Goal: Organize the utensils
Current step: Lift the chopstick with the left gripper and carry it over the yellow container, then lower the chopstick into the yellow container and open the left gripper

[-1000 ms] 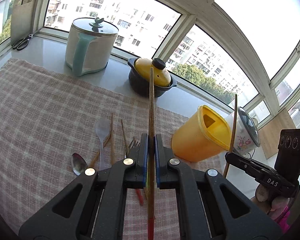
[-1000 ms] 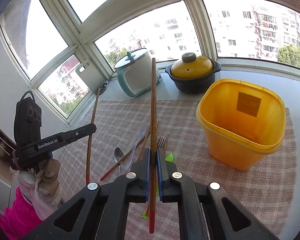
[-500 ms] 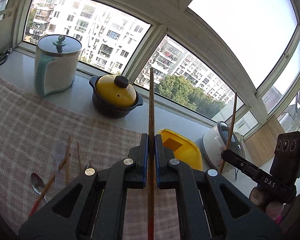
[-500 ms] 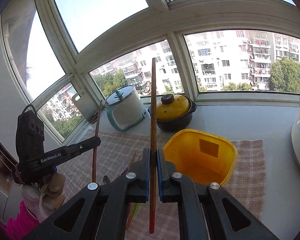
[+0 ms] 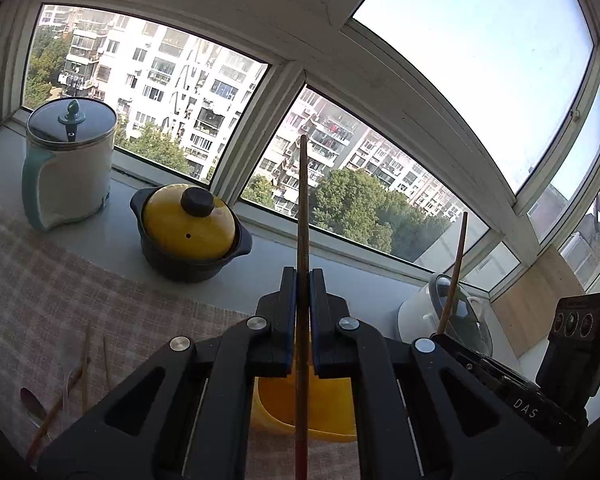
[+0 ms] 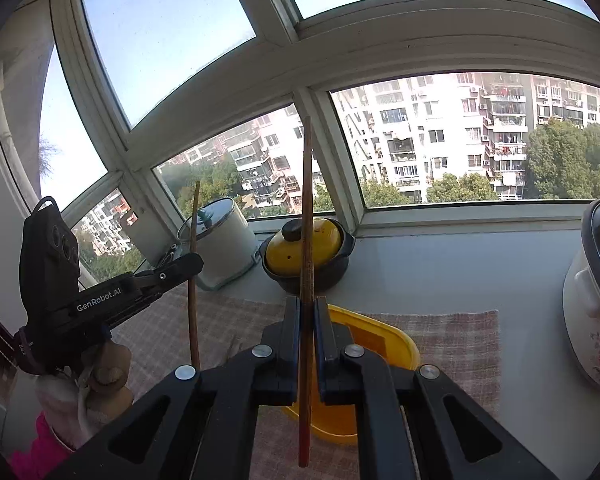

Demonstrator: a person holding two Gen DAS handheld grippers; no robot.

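My left gripper (image 5: 302, 276) is shut on a long wooden chopstick (image 5: 303, 208) that stands upright, its red end hanging below the jaws. My right gripper (image 6: 307, 305) is shut on a second upright chopstick (image 6: 307, 208) with a red lower end. A yellow plastic bin (image 5: 324, 408) sits right below the left gripper, mostly hidden by it; in the right wrist view the bin (image 6: 384, 340) shows beneath and just right of the jaws. Each gripper appears in the other's view: the right one (image 5: 444, 334) and the left one (image 6: 192, 260), both with chopsticks. Loose chopsticks and spoons (image 5: 72, 384) lie on the checked cloth.
On the sill stand a white and teal pot (image 5: 70, 164), a black pot with a yellow lid (image 5: 190, 232) and a white floral cooker (image 6: 596, 296). The checked cloth (image 5: 40, 292) covers the counter. A gloved hand (image 6: 84, 384) holds the left gripper.
Both grippers rose and swung toward the yellow bin with their chopsticks still clamped. The loose utensils slid to the lower left of the left wrist view; the bin now lies under both sets of jaws.
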